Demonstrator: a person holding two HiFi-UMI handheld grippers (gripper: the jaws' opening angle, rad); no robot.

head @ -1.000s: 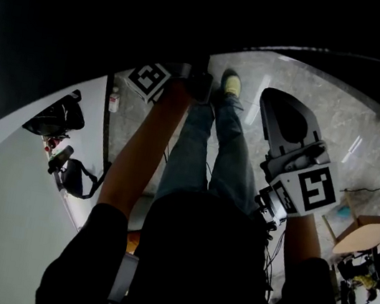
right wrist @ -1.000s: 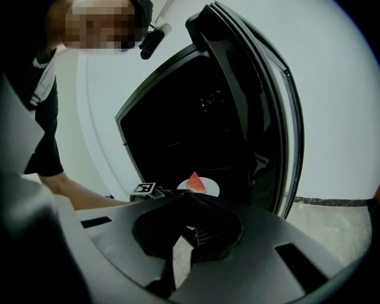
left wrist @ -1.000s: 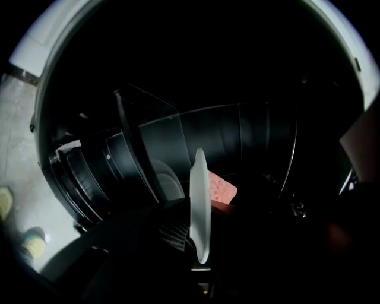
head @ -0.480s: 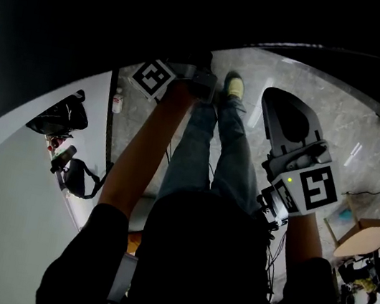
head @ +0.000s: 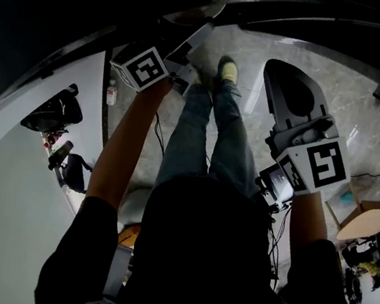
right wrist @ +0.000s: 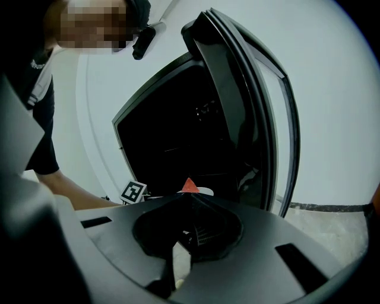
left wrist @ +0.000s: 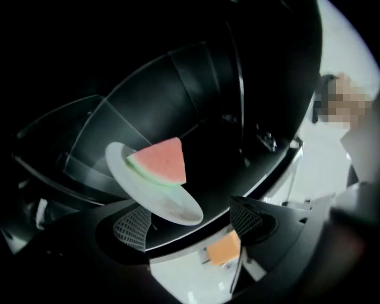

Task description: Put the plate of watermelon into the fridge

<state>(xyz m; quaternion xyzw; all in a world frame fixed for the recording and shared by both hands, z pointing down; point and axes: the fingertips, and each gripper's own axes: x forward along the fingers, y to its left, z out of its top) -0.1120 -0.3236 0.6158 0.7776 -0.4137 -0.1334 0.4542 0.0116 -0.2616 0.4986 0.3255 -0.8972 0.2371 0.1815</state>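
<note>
In the left gripper view, a white plate (left wrist: 160, 193) carrying a red wedge of watermelon (left wrist: 161, 161) rests on a glass shelf (left wrist: 89, 148) inside the dark fridge. My left gripper (left wrist: 190, 218) is just in front of the plate's near rim. Its jaws are opening, and the mesh pads (left wrist: 134, 224) stand wide apart without touching the plate. In the head view the left gripper (head: 184, 41) reaches into the black fridge opening. My right gripper (right wrist: 190, 199) hangs back with its jaws together and empty, facing the open fridge (right wrist: 172, 124). The watermelon tip (right wrist: 190, 186) shows just over it.
The fridge door (right wrist: 261, 119) stands swung open on the right. The person's legs (head: 207, 136) stand on the grey tiled floor before the fridge. A cardboard box (head: 365, 229) lies to the right, and dark bags (head: 54, 116) lie to the left by the white wall.
The left gripper has shifted up and left in the head view and its jaws now show at the fridge opening. The right gripper has stayed roughly in place.
</note>
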